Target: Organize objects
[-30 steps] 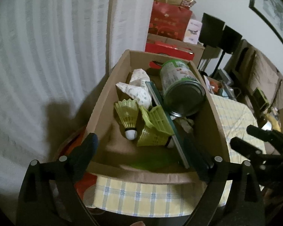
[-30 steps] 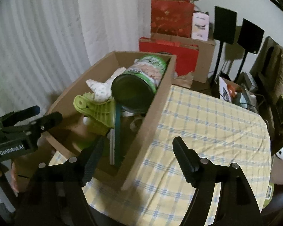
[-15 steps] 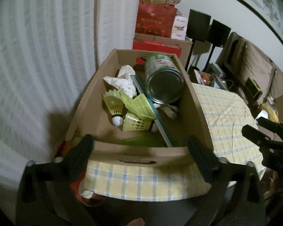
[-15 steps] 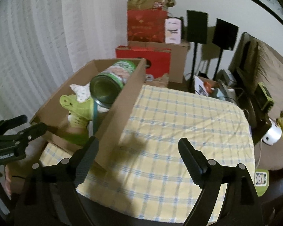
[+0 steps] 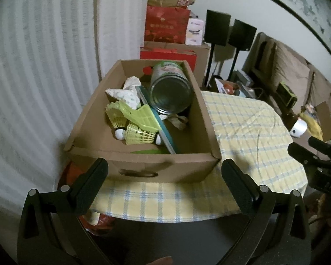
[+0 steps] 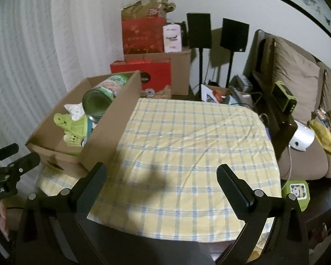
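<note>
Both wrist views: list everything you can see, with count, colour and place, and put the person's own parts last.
cardboard box: one, brown, left edge of the table.
tin can: one, green label, lying on its side in the box.
shuttlecocks: two, yellow-green, in the box.
plastic clip: one, lime green, on the shuttlecocks.
cloth: one, white, dotted, back left of the box.
tablecloth: one, yellow with blue checks, covers the table.
gift bags: red, stacked behind the table.
speakers: two, black, on stands.
sofa: one, brown, right side.
left gripper: black, open, empty, near the box front.
right gripper: black, jaws opening, nothing between them, over the tablecloth.
</note>
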The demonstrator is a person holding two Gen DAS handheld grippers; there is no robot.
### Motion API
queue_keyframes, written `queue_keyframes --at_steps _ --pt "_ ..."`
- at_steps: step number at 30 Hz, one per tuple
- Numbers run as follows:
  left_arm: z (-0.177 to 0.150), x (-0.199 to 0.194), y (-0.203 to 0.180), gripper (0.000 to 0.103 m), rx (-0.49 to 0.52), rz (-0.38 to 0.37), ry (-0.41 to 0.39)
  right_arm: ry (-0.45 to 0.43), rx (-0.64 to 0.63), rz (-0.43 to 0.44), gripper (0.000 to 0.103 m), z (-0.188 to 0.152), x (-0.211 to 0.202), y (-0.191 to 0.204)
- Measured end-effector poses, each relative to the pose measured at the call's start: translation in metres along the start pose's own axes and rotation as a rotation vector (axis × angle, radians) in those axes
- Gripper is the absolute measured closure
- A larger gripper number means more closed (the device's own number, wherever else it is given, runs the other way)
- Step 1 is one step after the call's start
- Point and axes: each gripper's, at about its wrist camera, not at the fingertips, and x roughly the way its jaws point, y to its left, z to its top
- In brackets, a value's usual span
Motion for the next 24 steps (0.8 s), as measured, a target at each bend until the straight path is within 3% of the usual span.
queue_keyframes --at_steps 15,24 --pt "-0.018 -0.021 -0.031 0.000 0.055 0.005 -0.039 -0.030 0.049 -0.087 0.002 -0.029 -0.029 -0.028" --pt "-0.022 -0.025 -0.040 0.000 0.061 -0.001 -0.039 -0.042 0.019 -0.119 0.002 -0.038 -0.037 -0.021"
